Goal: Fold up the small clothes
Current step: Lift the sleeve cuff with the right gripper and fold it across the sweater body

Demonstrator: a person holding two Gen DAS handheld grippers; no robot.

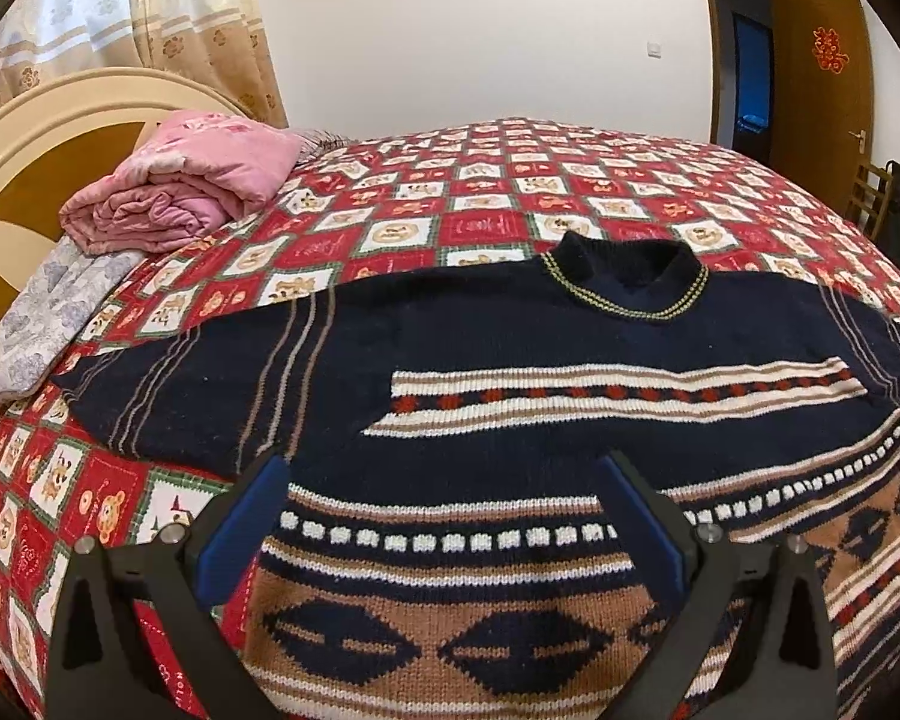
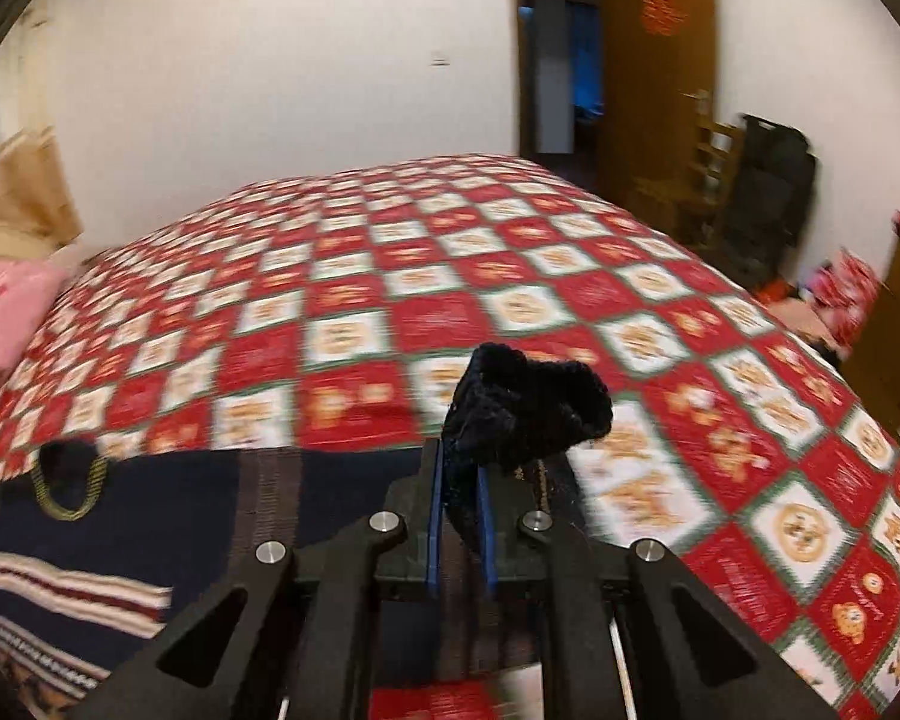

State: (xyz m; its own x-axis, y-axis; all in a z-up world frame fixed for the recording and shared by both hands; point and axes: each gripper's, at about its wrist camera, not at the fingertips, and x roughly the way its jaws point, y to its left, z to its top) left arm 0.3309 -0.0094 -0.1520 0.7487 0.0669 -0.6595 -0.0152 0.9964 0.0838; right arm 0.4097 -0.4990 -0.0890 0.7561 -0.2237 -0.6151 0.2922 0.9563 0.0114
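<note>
A small navy knit sweater (image 1: 510,348) with white, tan and red patterned bands lies flat, front up, on the bed, collar (image 1: 627,282) at the far side. My left gripper (image 1: 444,480) is open and empty, hovering above the sweater's lower body. Its blue pads (image 1: 240,534) straddle the tan diamond band. My right gripper (image 2: 459,480) is shut on the navy cuff (image 2: 528,408) of the sweater's right sleeve and holds it lifted above the bed. The sweater body (image 2: 150,510) and collar (image 2: 66,480) lie to its left. The right wrist view is motion-blurred.
The bed has a red and white checkered cover (image 1: 510,180). A folded pink quilt (image 1: 180,192) and a grey pillow (image 1: 48,324) lie by the headboard (image 1: 24,138) at left. A brown door (image 1: 822,78), chair and dark bag (image 2: 768,192) stand beyond the bed at right.
</note>
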